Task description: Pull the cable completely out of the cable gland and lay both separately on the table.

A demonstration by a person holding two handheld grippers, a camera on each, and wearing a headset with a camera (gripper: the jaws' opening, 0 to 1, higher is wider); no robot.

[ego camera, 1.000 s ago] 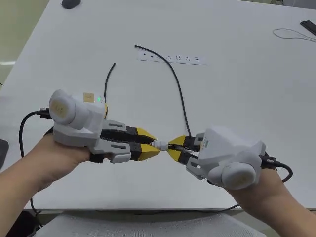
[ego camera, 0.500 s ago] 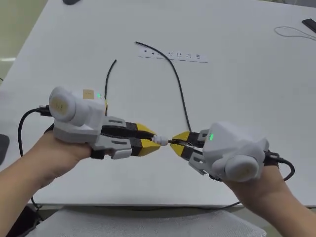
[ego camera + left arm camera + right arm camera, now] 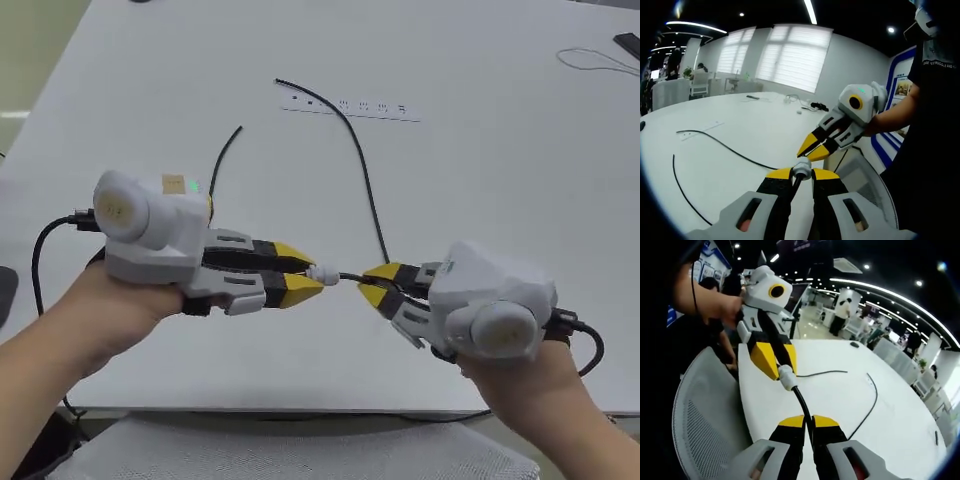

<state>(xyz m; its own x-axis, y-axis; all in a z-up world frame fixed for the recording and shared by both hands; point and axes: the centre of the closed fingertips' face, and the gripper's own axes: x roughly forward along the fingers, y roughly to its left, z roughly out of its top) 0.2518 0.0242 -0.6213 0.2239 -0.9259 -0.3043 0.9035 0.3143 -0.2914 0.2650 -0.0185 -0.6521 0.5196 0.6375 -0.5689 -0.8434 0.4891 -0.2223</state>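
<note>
The small white plastic cable gland [image 3: 322, 272] is up in the air, just over the near edge of the counter. It is pinched at the very tips of the left gripper [image 3: 306, 275], whose yellow-tipped jaws are closed tight on it. From that gripper's own view the gland sits squarely between the two tips.

A thin black cable [image 3: 350, 278] comes out of the gland's end and crosses a short open stretch to the right gripper [image 3: 372, 283]. That gripper's jaws are shut on the cable a little way from the gland. One end of the cable goes into the gland, so the two are not apart. The grippers face each other tip to tip, almost in line, with the bit of cable bridging the space between them. Each is held in a hand.

Past the right gripper the cable drops onto the white counter [image 3: 500, 180] and runs away across it in a long curve. It passes over a flat white power strip [image 3: 380, 110], and its far end lies just beyond the strip.

A short black wire [image 3: 222, 160] lies on its own to the left of that curve, well apart from it. A grey mesh chair [image 3: 260, 452] sits below the counter's near edge, under the grippers.
</note>
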